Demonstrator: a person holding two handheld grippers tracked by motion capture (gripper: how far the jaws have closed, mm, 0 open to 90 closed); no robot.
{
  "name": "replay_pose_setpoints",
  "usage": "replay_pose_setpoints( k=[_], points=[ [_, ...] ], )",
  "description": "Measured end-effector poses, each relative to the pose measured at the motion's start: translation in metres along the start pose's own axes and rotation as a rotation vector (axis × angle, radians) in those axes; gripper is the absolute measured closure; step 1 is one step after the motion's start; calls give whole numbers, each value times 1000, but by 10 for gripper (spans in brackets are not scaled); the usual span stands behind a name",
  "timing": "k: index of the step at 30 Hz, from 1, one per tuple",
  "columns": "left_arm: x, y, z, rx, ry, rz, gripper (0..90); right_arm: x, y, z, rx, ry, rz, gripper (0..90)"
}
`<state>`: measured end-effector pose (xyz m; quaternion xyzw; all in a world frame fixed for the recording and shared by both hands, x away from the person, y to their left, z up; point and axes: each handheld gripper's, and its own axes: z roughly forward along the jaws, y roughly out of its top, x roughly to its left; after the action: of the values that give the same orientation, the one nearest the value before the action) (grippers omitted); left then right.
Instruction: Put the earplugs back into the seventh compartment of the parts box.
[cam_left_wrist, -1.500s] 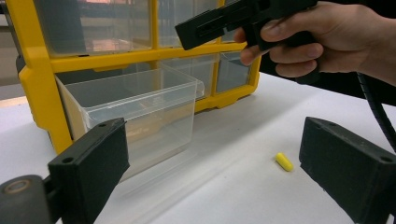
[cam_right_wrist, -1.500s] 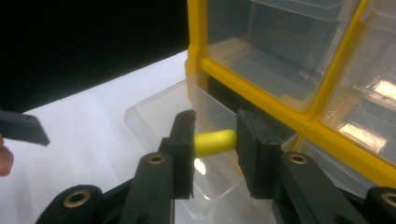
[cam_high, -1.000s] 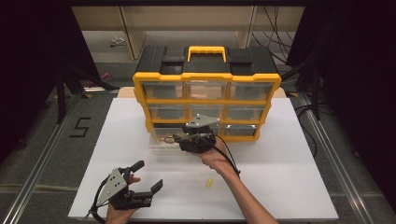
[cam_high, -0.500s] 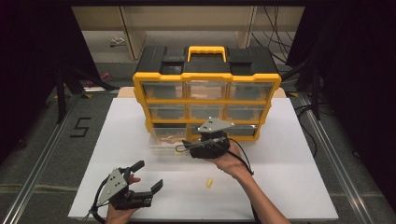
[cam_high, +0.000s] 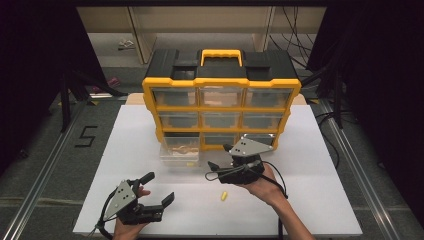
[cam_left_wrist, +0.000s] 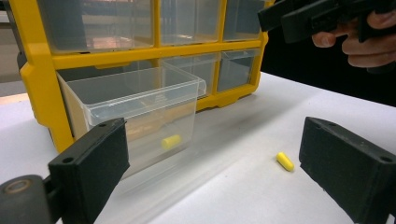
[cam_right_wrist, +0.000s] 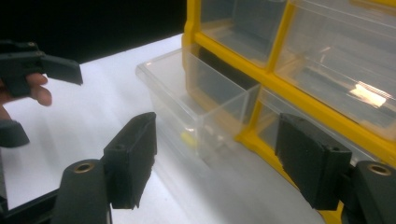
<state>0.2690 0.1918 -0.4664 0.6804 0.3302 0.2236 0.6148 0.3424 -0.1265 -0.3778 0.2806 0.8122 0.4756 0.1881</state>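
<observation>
White desk (cam_high: 125, 150) under dim surroundings, yellow organizer (cam_high: 221, 107) at centre frame. Lower-left drawer (cam_high: 180, 150) pulled out, one yellow capsule (cam_left_wrist: 171, 141) already inside; second capsule (cam_high: 224, 195) loose on desk, lower centre, yet to go in. Right gripper (cam_high: 220, 172) empty, jaws just opened wide, above that capsule. Left gripper (cam_high: 159, 188) open, idle, lower left. Nothing blocking the drawer mouth.

- Left gripper (cam_high: 159, 190): low near the table's near-left edge, jaws wide apart, nothing between them; hand (cam_high: 131, 220) under its body.
- Right gripper (cam_high: 216, 170): mid-table, pointing left, seemingly level; jaws just opened, gap bare.
- Right forearm enters from near edge.
</observation>
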Motion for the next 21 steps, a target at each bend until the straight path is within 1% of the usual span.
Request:
replay_pose_setpoints(
  k=[3,9,13,21],
  points=[
    [0,0,0,2,-2,2,80,-1,-6,-1,13,0,-6,301],
    [0,0,0,1,-5,-2,80,-2,-13,-5,32,3,-2,301],
    [0,0,-1,-7,-12,0,79,-1,-18,-4,64,13,-10,298],
    [-1,0,-1,-6,-10,3,80,1,-24,-3,106,32,-25,297]
  ],
)
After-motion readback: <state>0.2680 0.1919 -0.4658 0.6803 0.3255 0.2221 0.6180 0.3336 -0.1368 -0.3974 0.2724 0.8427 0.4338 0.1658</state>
